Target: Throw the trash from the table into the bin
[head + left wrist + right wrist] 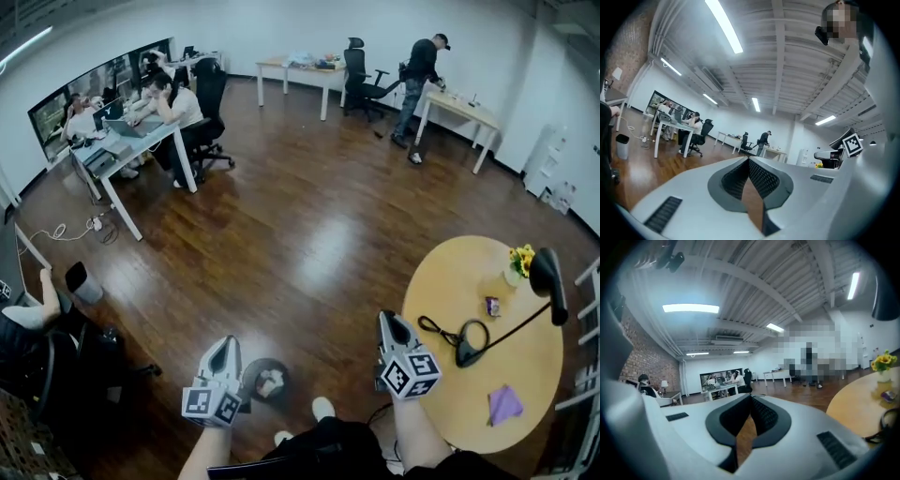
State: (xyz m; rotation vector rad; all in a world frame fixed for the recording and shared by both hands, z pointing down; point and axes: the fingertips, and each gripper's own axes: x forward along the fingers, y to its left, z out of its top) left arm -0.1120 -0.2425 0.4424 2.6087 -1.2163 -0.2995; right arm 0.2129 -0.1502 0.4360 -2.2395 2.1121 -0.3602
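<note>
Trash-wise, I'd guess the purple scrap [504, 405], lower right on the counter [469, 272], right of the right claw [388, 323], so that hand's nearer. Both claws are pressed together, empty; left claw [225, 345] hangs beside the bin [267, 380], bottom centre.

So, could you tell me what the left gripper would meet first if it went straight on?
Nothing close: the left gripper points level over open floor; only the far white table, well across the room, seems near its line.
</note>
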